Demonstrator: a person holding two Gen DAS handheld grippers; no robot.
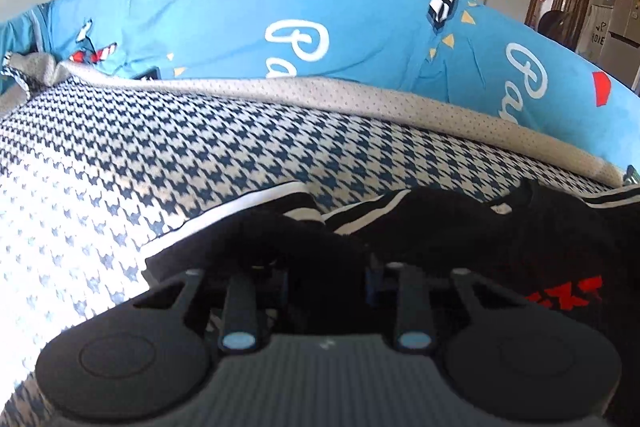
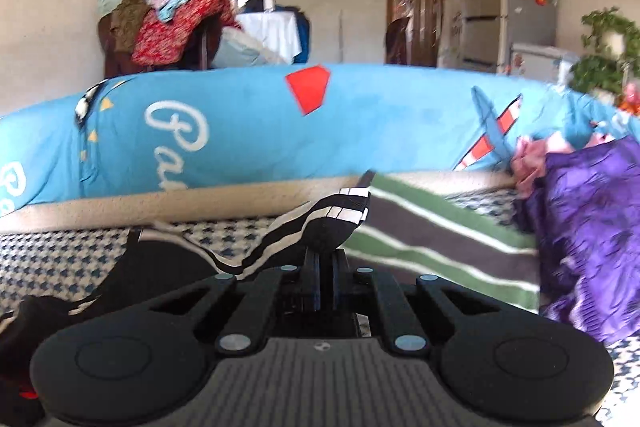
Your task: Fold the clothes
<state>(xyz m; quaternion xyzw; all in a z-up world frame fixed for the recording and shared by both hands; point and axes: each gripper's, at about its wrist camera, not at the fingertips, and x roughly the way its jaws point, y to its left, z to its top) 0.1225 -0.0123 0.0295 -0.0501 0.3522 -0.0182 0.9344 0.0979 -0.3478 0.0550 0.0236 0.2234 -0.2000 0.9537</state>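
Observation:
A black garment [image 1: 460, 227] with white stripes and a red print [image 1: 568, 293] lies bunched on the houndstooth bedspread [image 1: 120, 155]. In the left wrist view, my left gripper [image 1: 326, 267] is pinched into a thick fold of this black cloth, which covers its fingertips. In the right wrist view, my right gripper [image 2: 322, 261] has its fingers pressed together on a black edge of the same garment [image 2: 328, 233]. The striped cuff [image 2: 344, 211] is lifted off the bed, and the rest of the garment trails down to the left [image 2: 152, 267].
A rolled blue quilt [image 2: 248, 131] with white lettering runs along the far side of the bed. A green-and-grey striped garment [image 2: 432, 239] and a purple garment [image 2: 592, 227] lie to the right. A chair piled with clothes [image 2: 176, 23] stands behind.

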